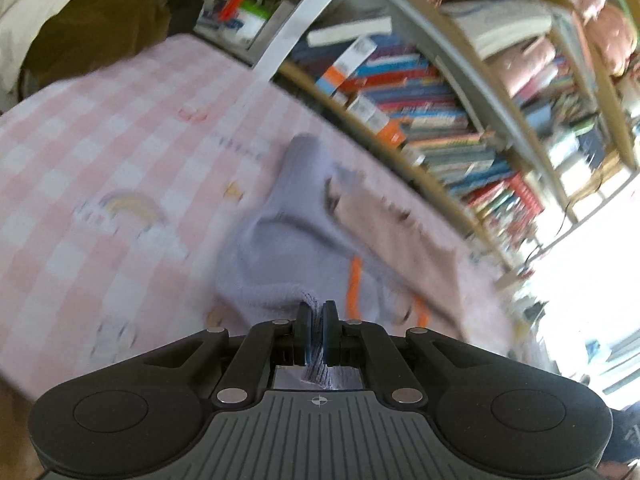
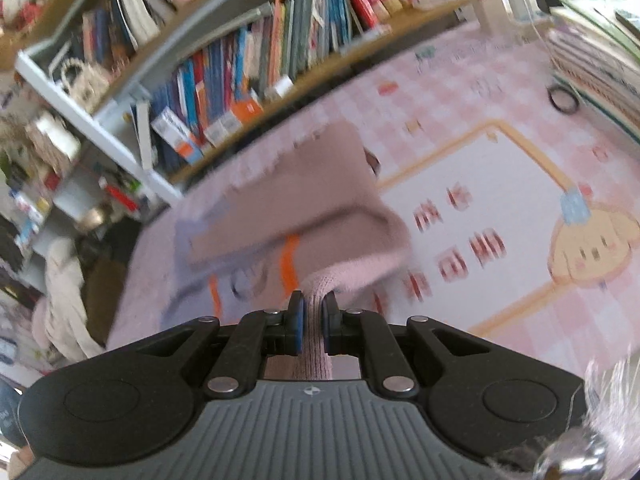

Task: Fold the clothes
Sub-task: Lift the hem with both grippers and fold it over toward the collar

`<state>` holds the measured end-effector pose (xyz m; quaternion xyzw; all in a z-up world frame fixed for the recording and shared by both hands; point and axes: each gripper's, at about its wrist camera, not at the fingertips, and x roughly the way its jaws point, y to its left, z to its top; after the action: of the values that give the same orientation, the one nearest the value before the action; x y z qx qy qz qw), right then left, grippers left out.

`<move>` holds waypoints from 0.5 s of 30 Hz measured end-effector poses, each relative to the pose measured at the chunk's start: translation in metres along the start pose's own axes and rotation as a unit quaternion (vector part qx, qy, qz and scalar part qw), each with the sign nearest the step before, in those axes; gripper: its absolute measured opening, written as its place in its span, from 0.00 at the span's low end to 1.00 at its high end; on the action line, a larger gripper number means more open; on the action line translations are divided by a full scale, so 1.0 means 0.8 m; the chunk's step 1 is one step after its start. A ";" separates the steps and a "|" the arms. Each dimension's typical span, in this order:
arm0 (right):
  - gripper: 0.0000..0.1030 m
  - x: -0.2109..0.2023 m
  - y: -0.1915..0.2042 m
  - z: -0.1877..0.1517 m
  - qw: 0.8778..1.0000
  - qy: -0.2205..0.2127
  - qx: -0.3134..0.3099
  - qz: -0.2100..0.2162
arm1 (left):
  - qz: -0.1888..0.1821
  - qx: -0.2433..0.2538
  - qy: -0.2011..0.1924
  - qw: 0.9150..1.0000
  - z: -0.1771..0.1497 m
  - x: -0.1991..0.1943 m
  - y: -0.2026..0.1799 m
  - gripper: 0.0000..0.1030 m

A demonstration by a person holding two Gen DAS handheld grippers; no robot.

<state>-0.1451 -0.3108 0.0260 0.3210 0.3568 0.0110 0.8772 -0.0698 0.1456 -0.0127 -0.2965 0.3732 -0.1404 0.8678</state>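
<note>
A knitted garment in lavender (image 1: 280,236) and dusty pink (image 2: 320,196) with orange stripes (image 1: 354,288) lies partly lifted over a pink checked mat (image 1: 100,152). My left gripper (image 1: 318,310) is shut on its lavender knitted edge, which runs back between the fingers. My right gripper (image 2: 313,300) is shut on the pink knitted edge, and the pink part hangs in a fold ahead of it. Both views are blurred.
A long bookshelf (image 1: 420,92) full of books runs along the far side of the mat and also shows in the right wrist view (image 2: 248,52). A black ring (image 2: 563,101) lies on the mat at the right. Clutter and a beige cloth (image 2: 64,300) sit at the left.
</note>
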 end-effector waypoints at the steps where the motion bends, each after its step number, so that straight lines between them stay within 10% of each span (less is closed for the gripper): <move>1: 0.08 0.003 0.003 0.010 1.000 -0.007 0.003 0.004 | -0.005 -0.004 -0.007 1.000 0.008 0.003 -0.002 0.03; 15: 0.08 0.088 0.030 0.139 0.999 -0.021 0.005 0.041 | 0.026 -0.032 -0.059 0.997 0.101 0.087 -0.041 0.04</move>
<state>-0.0172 -0.3361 0.0559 0.3404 0.3248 0.0386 0.8816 0.0361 0.1207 0.0126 -0.3219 0.3335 -0.0882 0.8817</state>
